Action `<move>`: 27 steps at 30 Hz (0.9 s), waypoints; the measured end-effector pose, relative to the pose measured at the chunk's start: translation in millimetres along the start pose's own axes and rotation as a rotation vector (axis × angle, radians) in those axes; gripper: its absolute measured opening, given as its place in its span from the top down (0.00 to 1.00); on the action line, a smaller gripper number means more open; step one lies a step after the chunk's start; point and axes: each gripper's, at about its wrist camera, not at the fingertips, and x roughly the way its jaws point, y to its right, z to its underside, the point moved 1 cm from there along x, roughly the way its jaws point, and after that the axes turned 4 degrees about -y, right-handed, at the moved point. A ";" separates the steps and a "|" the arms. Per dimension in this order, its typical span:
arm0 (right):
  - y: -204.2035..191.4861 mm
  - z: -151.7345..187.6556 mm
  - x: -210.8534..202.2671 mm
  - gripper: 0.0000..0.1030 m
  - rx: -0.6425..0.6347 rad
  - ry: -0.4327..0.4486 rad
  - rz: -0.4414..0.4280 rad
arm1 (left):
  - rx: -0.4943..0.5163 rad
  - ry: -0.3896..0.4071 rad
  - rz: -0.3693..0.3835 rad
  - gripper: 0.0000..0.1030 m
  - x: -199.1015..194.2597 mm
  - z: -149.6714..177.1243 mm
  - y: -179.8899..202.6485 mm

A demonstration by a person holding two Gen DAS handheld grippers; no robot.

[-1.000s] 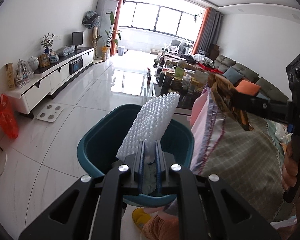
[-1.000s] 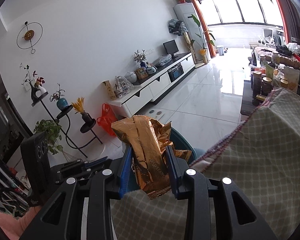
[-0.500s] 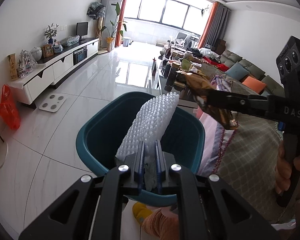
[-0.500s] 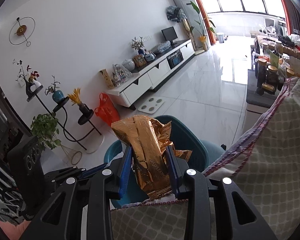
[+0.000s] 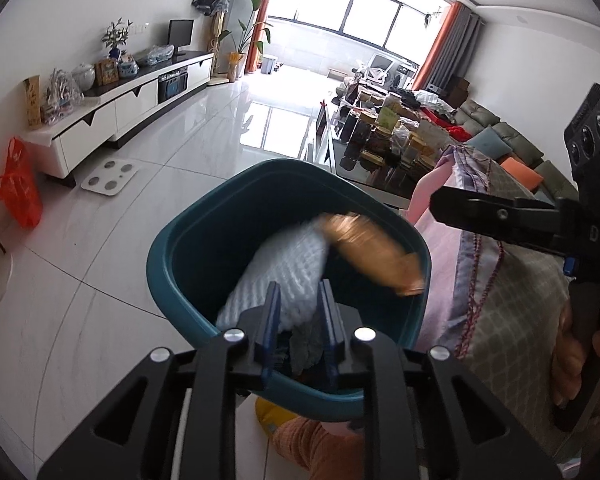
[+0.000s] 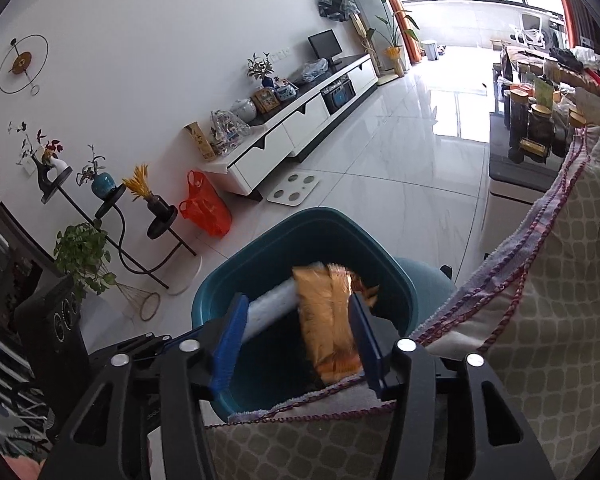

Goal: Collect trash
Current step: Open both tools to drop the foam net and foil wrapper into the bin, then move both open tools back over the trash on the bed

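Both claws are hanging above the teal bin (image 5: pixel 172 264), each letting go of its piece of trash. The left claw (image 5: pixel 300 312) has just been opening; its jaws are standing slightly apart and the white bubble wrap (image 5: pixel 284 268), blurred with motion, is slipping away ahead of the tips into the bin, though whether its near end is clear of the pads is hard to tell. A scrap of grey-green material is showing low between the jaws, and what it is cannot be made out.

The right claw (image 6: pixel 300 332) has also just been opening and is standing wide apart. The gold snack wrapper (image 6: pixel 328 320) is dropping between its jaws, close against the right-hand pad (image 6: pixel 366 344), with the bin directly below.

The risks are judgements. The wrapper is falling close to the bin's rim nearest the checked cloth (image 6: pixel 540 280) at the right claw's right side, so it may catch on the edge or land on the cloth. The bubble wrap is light and springy, and may cling to a pad or stand upright out of the bin.
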 end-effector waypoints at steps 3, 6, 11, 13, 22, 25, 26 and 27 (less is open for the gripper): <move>0.8 1.4 -3.0 0.46 0.007 0.012 -0.004 | 0.000 0.008 0.008 0.75 0.3 0.2 0.0; 1.8 4.2 -10.7 0.46 0.007 0.027 -0.013 | 0.005 0.023 0.017 0.73 -3.4 0.9 0.5; 3.3 14.5 -37.0 0.46 -0.008 0.072 -0.025 | 0.032 0.085 0.057 0.69 -22.1 -0.4 10.5; 4.2 21.3 -52.5 0.46 -0.018 0.098 -0.020 | 0.051 0.111 0.081 0.66 -31.5 0.3 19.2; 22.2 60.5 -128.6 0.44 -0.030 0.216 0.076 | 0.200 0.171 0.205 0.58 -56.8 7.9 83.6; 30.1 73.9 -153.6 0.43 -0.019 0.254 0.124 | 0.262 0.167 0.259 0.57 -58.6 14.2 114.6; 32.1 78.2 -161.1 0.43 -0.013 0.266 0.140 | 0.282 0.161 0.283 0.57 -58.0 16.4 125.6; 34.7 81.3 -167.0 0.43 -0.008 0.273 0.151 | 0.299 0.155 0.302 0.57 -57.1 19.6 135.3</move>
